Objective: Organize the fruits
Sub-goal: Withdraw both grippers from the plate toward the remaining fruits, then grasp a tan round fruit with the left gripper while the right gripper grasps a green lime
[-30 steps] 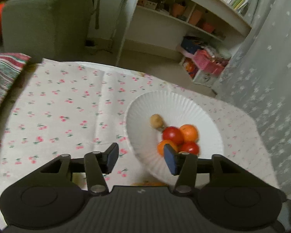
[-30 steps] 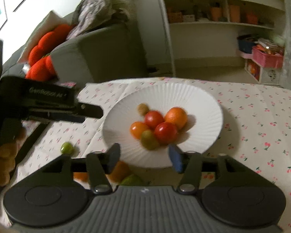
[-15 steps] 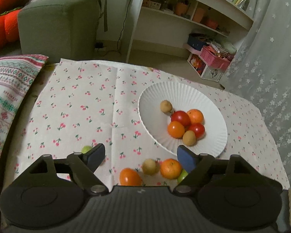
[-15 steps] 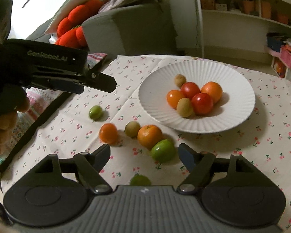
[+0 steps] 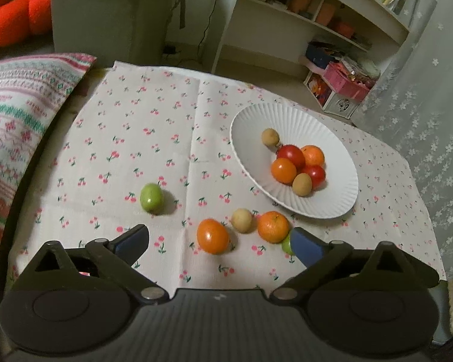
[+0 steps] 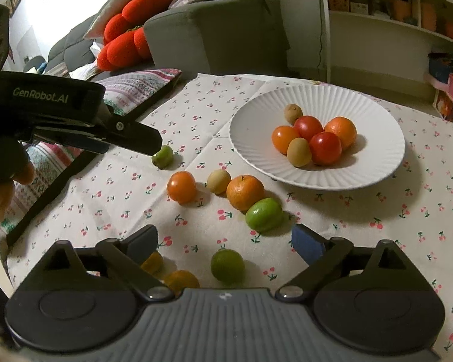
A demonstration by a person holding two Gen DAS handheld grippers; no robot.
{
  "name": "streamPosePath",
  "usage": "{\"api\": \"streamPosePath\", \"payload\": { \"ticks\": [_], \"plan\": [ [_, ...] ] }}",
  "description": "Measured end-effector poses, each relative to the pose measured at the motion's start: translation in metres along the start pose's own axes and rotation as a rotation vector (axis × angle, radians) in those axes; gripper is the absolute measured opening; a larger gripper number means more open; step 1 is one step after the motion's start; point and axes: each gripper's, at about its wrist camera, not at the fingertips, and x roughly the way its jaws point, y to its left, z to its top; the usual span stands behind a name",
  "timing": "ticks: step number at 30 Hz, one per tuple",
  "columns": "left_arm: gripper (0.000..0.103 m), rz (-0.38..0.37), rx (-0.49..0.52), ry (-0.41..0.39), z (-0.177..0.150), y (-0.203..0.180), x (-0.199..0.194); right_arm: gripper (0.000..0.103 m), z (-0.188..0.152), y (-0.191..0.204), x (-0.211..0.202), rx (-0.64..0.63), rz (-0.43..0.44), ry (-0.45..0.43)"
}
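While six fruits already lay together in the white plate at the upper right of the right wrist view, several more were scattered on the cherry-print tablecloth below and left of it, so I judge the sorting was only partly done. The left gripper had just been opening its jaws and they stood wide with nothing between the pads; the orange tomato lay on the cloth in the gap ahead of them, probably the next thing to be taken. The right gripper had also just been opening, its jaws wide and empty, with a green fruit low in the frame between its fingers and a bigger green fruit just beside a mandarin. One small green fruit lay apart at the left.
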Motion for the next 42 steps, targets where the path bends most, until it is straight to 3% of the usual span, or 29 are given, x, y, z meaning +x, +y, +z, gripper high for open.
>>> {"api": "streamPosePath", "payload": {
  "ticks": [4, 15, 20, 42],
  "plan": [
    [0.091, 0.029, -0.006, 0.003, -0.003, 0.005, -0.001, 0.102, 0.000, -0.002, -0.003, 0.009, -0.005, -0.002],
    [0.092, 0.042, -0.009, 0.027, -0.015, 0.013, -0.002, 0.103, -0.006, 0.001, 0.000, 0.000, 0.003, 0.025],
    [0.092, 0.011, -0.054, 0.065, -0.017, 0.021, 0.000, 0.103, -0.001, -0.001, -0.003, 0.088, 0.071, 0.052],
    [0.092, -0.018, 0.006, 0.096, -0.036, 0.033, -0.001, 0.099, -0.011, 0.009, -0.001, -0.005, 0.068, 0.089]
  ]
}}
